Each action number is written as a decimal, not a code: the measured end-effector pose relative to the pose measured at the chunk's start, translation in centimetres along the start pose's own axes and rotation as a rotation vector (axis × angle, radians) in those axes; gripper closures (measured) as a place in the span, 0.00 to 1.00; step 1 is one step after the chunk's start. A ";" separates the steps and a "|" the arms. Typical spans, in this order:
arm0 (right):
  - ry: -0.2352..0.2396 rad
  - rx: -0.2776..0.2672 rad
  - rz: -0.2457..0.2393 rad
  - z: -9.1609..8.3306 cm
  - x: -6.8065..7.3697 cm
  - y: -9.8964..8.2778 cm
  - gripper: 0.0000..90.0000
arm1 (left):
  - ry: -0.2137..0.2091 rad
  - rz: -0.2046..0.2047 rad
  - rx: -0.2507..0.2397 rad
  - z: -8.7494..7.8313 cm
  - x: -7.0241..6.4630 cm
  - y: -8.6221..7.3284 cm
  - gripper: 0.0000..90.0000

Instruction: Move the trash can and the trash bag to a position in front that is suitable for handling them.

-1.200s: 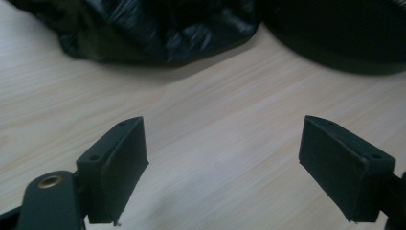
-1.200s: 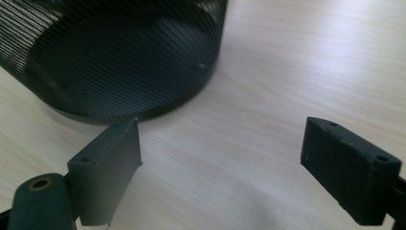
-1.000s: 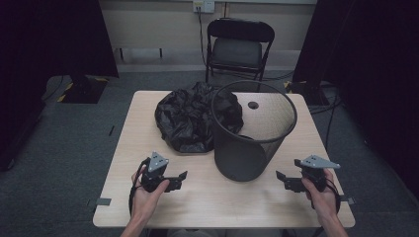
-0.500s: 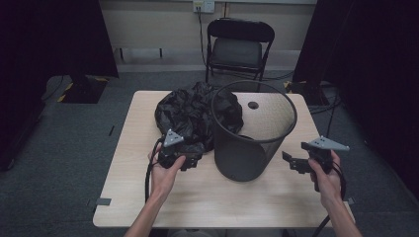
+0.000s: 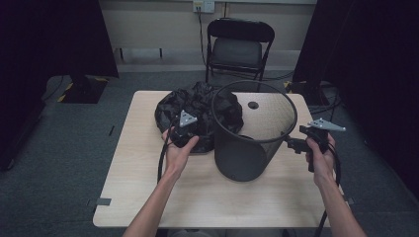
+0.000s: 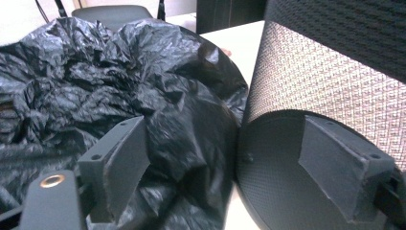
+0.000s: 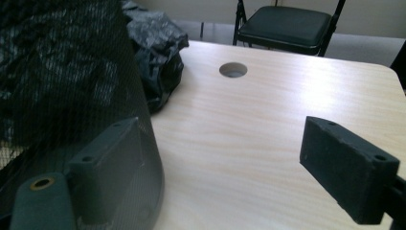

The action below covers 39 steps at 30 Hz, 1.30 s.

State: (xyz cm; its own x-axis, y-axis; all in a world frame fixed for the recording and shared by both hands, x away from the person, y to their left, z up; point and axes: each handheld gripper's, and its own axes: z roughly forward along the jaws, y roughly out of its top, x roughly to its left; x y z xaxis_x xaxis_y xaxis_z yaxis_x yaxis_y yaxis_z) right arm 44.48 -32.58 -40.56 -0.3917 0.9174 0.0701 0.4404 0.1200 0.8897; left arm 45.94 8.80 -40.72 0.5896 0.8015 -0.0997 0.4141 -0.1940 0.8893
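A crumpled black bin bag point(image 5: 197, 116) lies heaped on a pale wooden table point(image 5: 148, 197), a little above the middle of the high view, its right side pressed against a round black mesh bin point(image 5: 254, 131) that stands upright at the centre. The left gripper point(image 5: 190, 136) sits at the bag's near edge, just left of the bin. In the left gripper view its jaws stand wide apart with nothing clamped: folds of the bag point(image 6: 119, 86) bulge up between them, and the bin's wall point(image 6: 330, 91) fills the right side of that frame. The right gripper point(image 5: 296, 144) hovers at the bin's right flank, at the right of the high view. In the right gripper view its jaws are also spread wide and hold nothing, the mesh wall point(image 7: 72, 96) close by the left jaw and bare tabletop point(image 7: 249, 134) between them. A folding chair point(image 5: 239, 49) stands beyond the table at the top of the frame. The step in hand looks like taking hold of the bag to line the bin. To do it well, the left jaws should probably close on one thick fold, clear of the mesh, while the right gripper steadies the bin's rim point(image 5: 291, 123) so that it doesn't tip.
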 end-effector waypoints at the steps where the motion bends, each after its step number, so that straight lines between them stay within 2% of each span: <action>1: -0.001 -0.006 0.006 0.2 0.0 0.1 0.15 | -0.009 -0.016 -0.002 0.3 0.3 0.0 0.19; 4: 0.002 -0.013 -0.014 0.6 0.2 0.5 0.15 | 0.005 -0.020 0.001 1.3 0.8 0.0 0.18; 5: -0.006 -0.020 -0.013 0.8 0.3 0.6 0.15 | -0.009 -0.028 0.002 1.6 0.8 0.0 0.18; 8: -0.006 -0.033 -0.010 1.0 0.4 0.6 0.18 | -0.021 -0.047 0.006 1.9 0.7 0.0 0.24; 10: -0.008 -0.032 -0.012 1.0 0.5 0.4 0.20 | -0.052 -0.058 0.011 1.9 0.5 0.0 0.32; 11: -0.010 -0.036 -0.008 0.9 0.6 0.4 0.22 | -0.053 -0.058 0.011 1.8 0.5 -0.1 0.33; 14: -0.004 -0.046 -0.021 0.5 0.9 0.3 0.33 | -0.075 -0.047 0.012 1.7 0.2 -0.2 0.37; 17: -0.001 -0.046 -0.047 -0.3 1.3 0.0 0.35 | -0.094 -0.005 0.009 1.3 -0.3 -0.3 0.44; 25: 0.018 -0.052 -0.045 -3.2 1.7 -1.7 0.34 | -0.164 0.014 0.016 -0.3 -1.8 -1.3 0.41; 31: 0.014 -0.057 -0.051 -5.2 2.7 -2.9 0.33 | -0.179 0.049 0.013 -1.6 -2.6 -2.1 0.40; 33: 0.013 -0.050 -0.024 -5.4 2.9 -3.7 0.32 | -0.192 0.058 0.004 -2.0 -2.8 -2.5 0.39; 36: 0.022 -0.042 -0.026 -5.7 3.2 -4.7 0.31 | -0.207 0.051 0.006 -2.5 -2.9 -2.9 0.37; 39: 0.037 -0.052 0.001 -6.1 3.4 -5.4 0.31 | -0.219 0.058 0.018 -2.8 -3.0 -3.0 0.35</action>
State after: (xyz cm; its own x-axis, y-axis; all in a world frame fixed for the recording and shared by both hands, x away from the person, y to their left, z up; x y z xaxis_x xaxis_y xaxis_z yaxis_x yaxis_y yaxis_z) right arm 35.81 -32.42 -42.40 -0.4212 0.9028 0.0868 0.3984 0.0982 0.9119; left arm 40.96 8.61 -41.86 0.7485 0.6470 -0.1452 0.3865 -0.2478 0.8883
